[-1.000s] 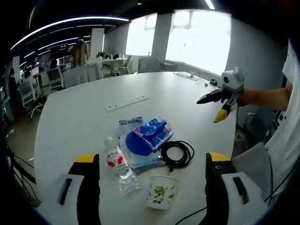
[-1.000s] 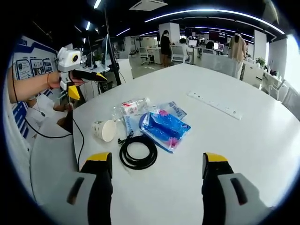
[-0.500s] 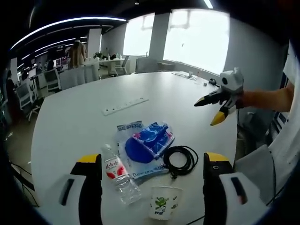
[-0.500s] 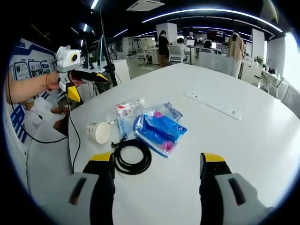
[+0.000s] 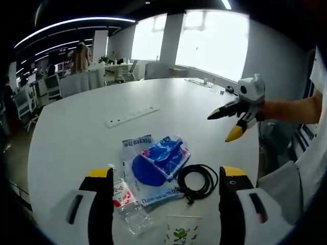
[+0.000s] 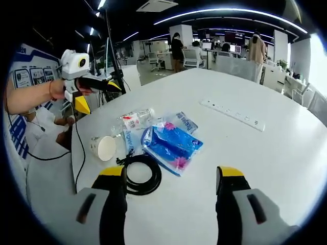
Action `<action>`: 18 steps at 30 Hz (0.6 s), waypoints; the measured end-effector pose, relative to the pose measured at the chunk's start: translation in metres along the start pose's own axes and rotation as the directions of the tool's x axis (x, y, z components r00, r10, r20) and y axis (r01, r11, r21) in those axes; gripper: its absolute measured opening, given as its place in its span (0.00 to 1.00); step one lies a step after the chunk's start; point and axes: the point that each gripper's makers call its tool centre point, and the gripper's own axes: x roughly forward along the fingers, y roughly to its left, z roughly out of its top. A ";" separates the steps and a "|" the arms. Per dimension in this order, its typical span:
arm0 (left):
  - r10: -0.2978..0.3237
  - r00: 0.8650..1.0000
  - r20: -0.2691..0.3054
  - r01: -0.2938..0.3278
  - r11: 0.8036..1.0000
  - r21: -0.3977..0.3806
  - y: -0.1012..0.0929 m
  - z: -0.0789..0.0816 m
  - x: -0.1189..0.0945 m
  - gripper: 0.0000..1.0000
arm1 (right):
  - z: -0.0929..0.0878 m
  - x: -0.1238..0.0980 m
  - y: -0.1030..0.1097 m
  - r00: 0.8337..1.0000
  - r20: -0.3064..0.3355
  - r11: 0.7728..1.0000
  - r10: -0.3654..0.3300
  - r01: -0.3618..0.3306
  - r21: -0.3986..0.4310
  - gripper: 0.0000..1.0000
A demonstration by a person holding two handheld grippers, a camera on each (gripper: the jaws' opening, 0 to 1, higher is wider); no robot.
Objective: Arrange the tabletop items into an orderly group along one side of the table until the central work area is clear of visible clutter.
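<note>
Drawn closer to the coiled black cable point(image 6: 139, 174) beside the blue plastic bag point(image 6: 171, 145), right tool point(image 6: 171, 204) with jaws apart, nothing grasped, clutter untouched.

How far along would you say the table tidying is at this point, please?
Nothing looks done yet. The clear plastic bottle, white paper cup, coiled black cable and blue plastic packet lie clustered on the white table. Both tools, left and right, hover open, empty. All the arranging remains.
</note>
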 end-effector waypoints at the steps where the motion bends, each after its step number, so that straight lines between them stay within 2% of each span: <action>1: -0.001 1.000 0.000 0.001 1.000 0.000 0.000 0.000 0.002 0.87 | -0.001 0.001 -0.001 1.000 -0.002 1.000 -0.002 0.002 -0.001 0.69; 11: -0.022 1.000 -0.010 0.022 1.000 -0.008 0.002 -0.004 0.021 0.84 | -0.002 0.013 -0.008 1.000 -0.001 1.000 -0.001 0.001 0.014 0.66; 18: -0.022 0.999 -0.040 0.022 1.000 0.005 0.004 -0.009 0.036 0.81 | -0.003 0.023 -0.013 1.000 -0.005 1.000 -0.007 0.007 0.023 0.64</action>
